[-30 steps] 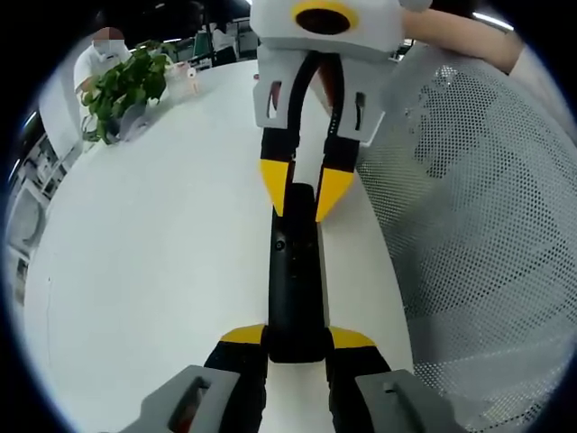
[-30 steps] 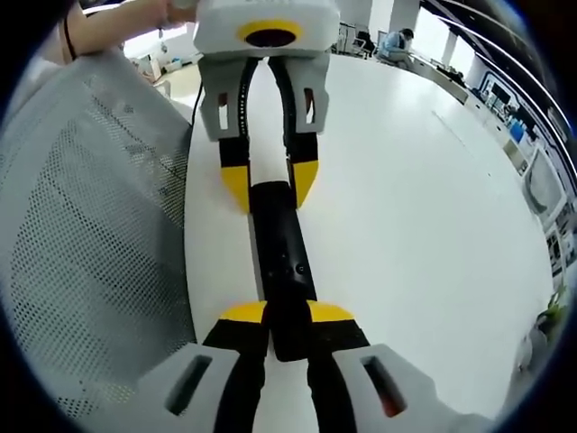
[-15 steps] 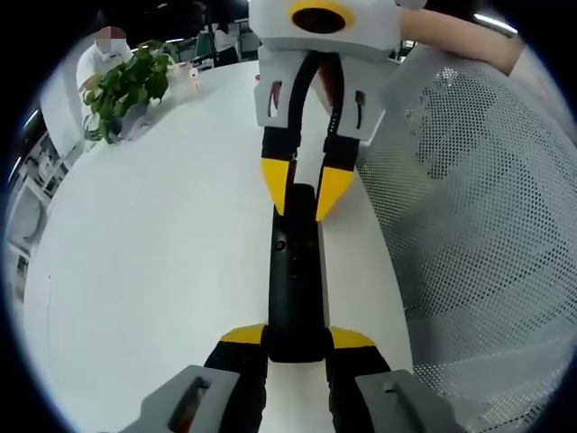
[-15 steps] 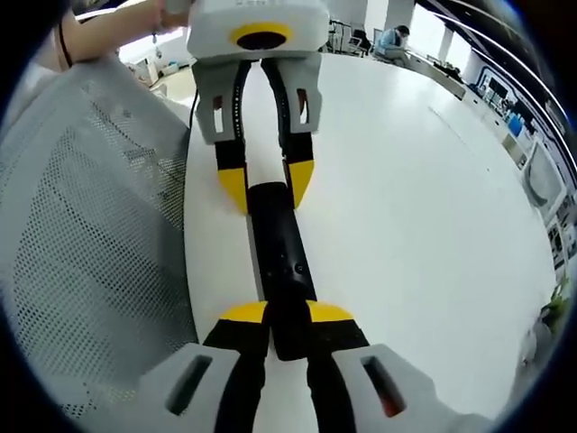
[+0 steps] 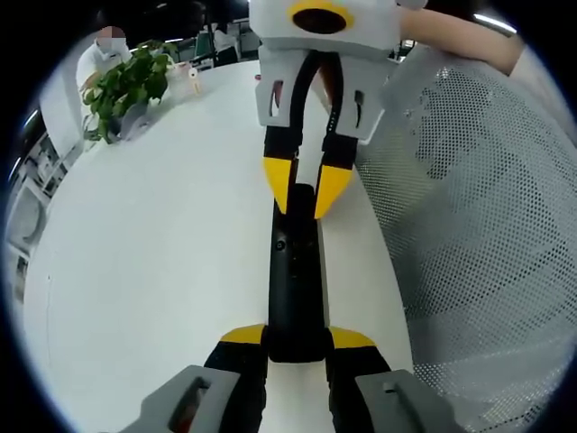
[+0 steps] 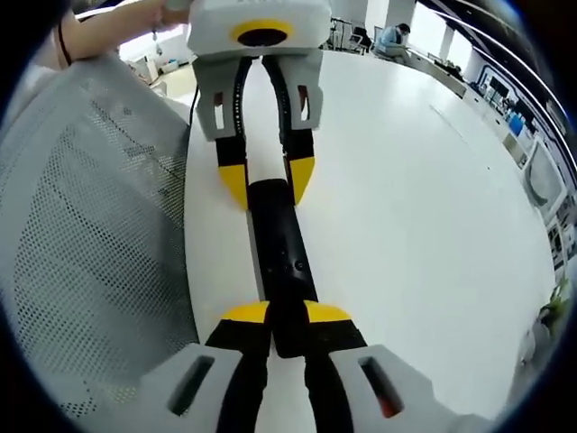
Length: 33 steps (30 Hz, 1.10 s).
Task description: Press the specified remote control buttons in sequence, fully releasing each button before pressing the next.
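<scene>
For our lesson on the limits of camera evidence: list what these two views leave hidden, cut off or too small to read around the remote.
- Remote buttons: too small to read, both views.
- Remote's near end, left gripper view: covered by the left tool.
- Its far end: covered by the right tool.
- Mesh chair back, right gripper view: cut off by the picture edge.
- Plant: its pot is hidden by leaves.

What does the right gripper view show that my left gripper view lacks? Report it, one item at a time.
Observer: A thin dark band circles the person's wrist above the pale perforated mesh surface.
Operator: Now look past the table.
Observer: Beyond the broad white table, rows of desks with screens line the room's edge.
Operator: Check for people there.
Observer: One seated person in a blue top is at the far desks.
</scene>
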Available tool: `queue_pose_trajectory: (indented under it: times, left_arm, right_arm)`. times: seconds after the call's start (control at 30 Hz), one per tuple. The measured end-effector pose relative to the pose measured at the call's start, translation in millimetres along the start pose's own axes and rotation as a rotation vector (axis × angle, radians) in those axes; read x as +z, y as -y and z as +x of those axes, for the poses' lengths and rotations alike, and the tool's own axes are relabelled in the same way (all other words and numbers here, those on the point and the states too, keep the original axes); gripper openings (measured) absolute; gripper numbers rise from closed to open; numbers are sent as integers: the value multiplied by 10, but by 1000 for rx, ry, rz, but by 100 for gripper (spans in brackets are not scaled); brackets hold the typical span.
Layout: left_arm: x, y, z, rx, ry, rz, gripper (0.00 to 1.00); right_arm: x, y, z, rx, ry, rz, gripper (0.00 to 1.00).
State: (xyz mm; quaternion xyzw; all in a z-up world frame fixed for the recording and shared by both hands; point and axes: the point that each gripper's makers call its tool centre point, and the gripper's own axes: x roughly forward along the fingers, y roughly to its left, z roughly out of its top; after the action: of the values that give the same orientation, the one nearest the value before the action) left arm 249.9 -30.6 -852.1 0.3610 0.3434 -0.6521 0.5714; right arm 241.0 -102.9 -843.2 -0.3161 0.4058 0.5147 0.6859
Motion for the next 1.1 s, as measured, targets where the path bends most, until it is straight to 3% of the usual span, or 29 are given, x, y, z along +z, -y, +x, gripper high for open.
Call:
queue_pose_trajectory:
  times: [0.13, 0.57, 0.67, 1.1]
  left_arm:
    - [0, -1, 0, -1, 1, 1, 24]
    - [-1, 2, -2, 2, 0, 1, 24]
    - [0, 3, -3, 1, 0, 3, 24]
    - [-1, 2, -2, 1, -2, 5, 24]
  right_arm:
    - [7, -10, 13, -9, -25, -28, 11]
    - [0, -2, -13, -7, -4, 16, 11]
    - [-56, 35, -40, -24, -39, -16, 0]
    - [-44, 26, -19, -37, -77, -53, 0]
